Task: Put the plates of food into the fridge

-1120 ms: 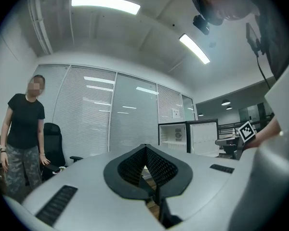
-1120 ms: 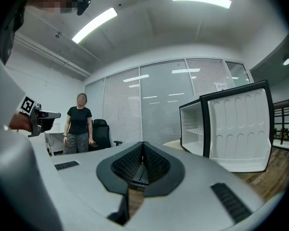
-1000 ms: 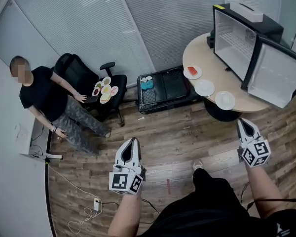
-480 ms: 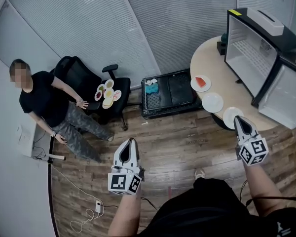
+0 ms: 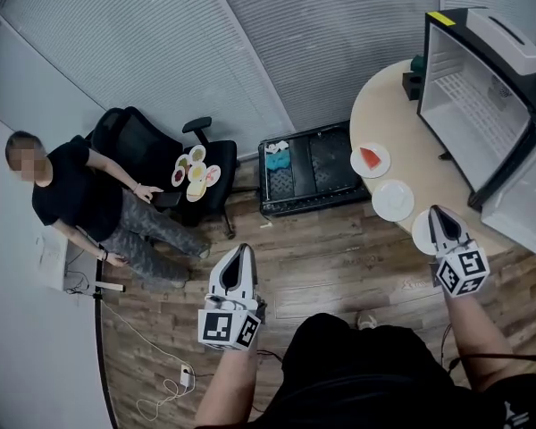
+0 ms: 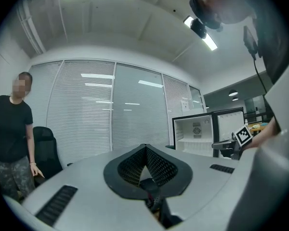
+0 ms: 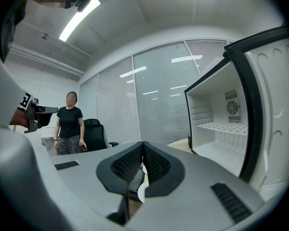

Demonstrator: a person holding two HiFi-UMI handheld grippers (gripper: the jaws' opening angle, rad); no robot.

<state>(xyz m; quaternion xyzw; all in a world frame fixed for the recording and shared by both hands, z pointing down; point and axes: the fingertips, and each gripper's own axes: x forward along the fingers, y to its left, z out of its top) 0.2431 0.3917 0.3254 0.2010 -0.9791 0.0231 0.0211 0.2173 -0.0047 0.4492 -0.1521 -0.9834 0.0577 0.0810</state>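
Left gripper (image 5: pixel 241 252), right gripper (image 5: pixel 435 213): jaws together, empty. Unopened, the right could push the plate (image 5: pixel 420 238) before the fridge (image 5: pixel 482 105) off the table (image 5: pixel 375 114).

From here I see a person in a black shirt (image 5: pixel 67 195) standing beside a black office chair (image 5: pixel 134 137), an open black case (image 5: pixel 326 164) on the wood floor (image 5: pixel 339 266), and slatted blinds (image 5: pixel 161 52) behind.
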